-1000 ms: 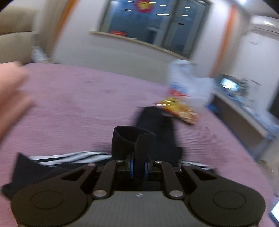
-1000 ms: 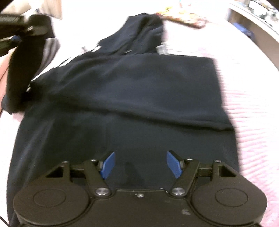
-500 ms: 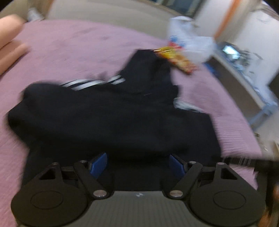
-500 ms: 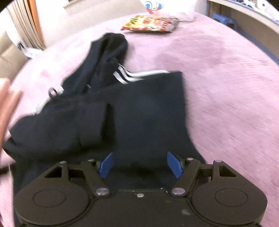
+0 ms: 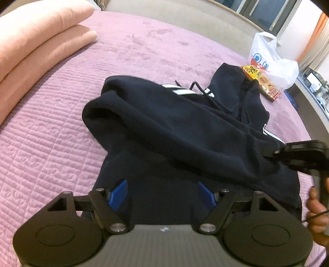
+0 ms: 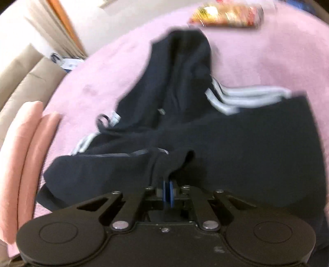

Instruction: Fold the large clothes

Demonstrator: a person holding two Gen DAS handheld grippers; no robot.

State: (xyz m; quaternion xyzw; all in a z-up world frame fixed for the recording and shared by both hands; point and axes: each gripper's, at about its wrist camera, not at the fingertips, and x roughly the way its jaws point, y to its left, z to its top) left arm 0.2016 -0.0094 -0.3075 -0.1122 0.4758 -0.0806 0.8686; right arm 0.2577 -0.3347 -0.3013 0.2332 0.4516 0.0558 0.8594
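Observation:
A dark navy hoodie [image 5: 176,127] with white sleeve stripes lies on the pink quilted bed [image 5: 47,127], a sleeve folded across its body. My left gripper [image 5: 162,193] is open and empty just above the hoodie's near hem. My right gripper [image 6: 168,192] is shut on the cuff end of the folded sleeve [image 6: 164,162]. It also shows in the left wrist view [image 5: 273,153] at the hoodie's right edge. The hoodie [image 6: 236,139] fills the blurred right wrist view, its hood toward the far side.
Folded peach bedding [image 5: 35,47] lies at the left, also in the right wrist view [image 6: 22,156]. A snack packet [image 5: 261,82] and a white plastic bag [image 5: 271,59] sit beyond the hood. The packet shows in the right wrist view [image 6: 226,16]. A desk runs along the right.
My left gripper let go of the sleeve and opened, then dropped low over the hem. My right gripper went from open to shut on the sleeve cuff.

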